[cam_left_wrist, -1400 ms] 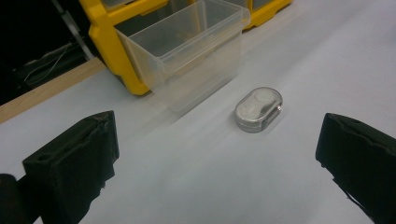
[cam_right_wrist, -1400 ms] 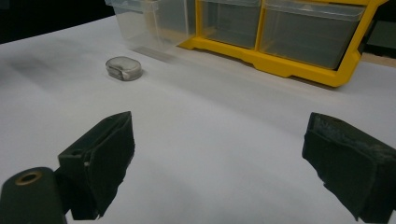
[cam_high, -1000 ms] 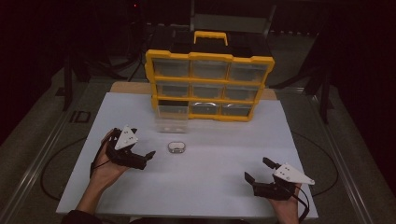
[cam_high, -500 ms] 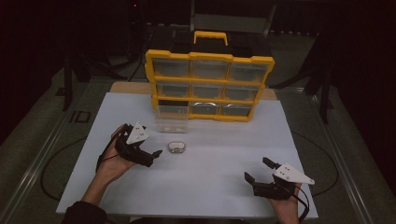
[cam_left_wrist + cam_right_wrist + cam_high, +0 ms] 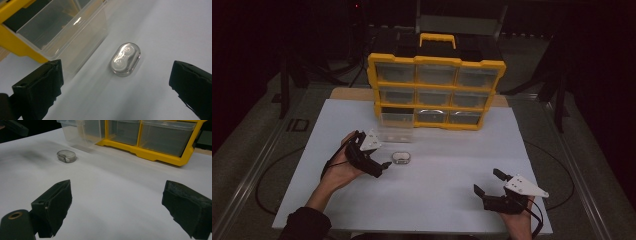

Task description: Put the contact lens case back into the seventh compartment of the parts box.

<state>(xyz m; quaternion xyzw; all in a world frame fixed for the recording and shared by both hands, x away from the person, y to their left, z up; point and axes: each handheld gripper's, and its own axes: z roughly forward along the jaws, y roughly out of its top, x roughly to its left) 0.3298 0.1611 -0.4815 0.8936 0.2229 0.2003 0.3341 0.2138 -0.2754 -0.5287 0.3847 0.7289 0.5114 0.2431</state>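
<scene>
Small clear oval case [image 5: 125,59] lies flat on the white table [image 5: 452,150], straight ahead of your left claw [image 5: 384,165] and just beyond its tips. In the left gripper view it sits between the two black jaws, a little nearer the right-hand one, and neither jaw touches it. Through its clear top you can make out two rounded pale shapes side by side; what they are cannot be told.

Your left claw is spread wide with nothing in it. Your left hand [image 5: 339,167] holds it low over the table, its tips pointing toward the case.

Just beyond the case, to the claw's left, stands a clear plastic drawer [image 5: 62,32] pulled out from the bottom left slot of a yellow organiser [image 5: 437,92]. That organiser has three rows of three clear drawers and a yellow carry handle on top.

Your right claw [image 5: 489,185] is also spread wide and holds nothing. It rests near the front edge of the table, well apart from the case. From that claw, the case [image 5: 66,156] lies far ahead and to its left, with the organiser [image 5: 150,153] behind it
</scene>
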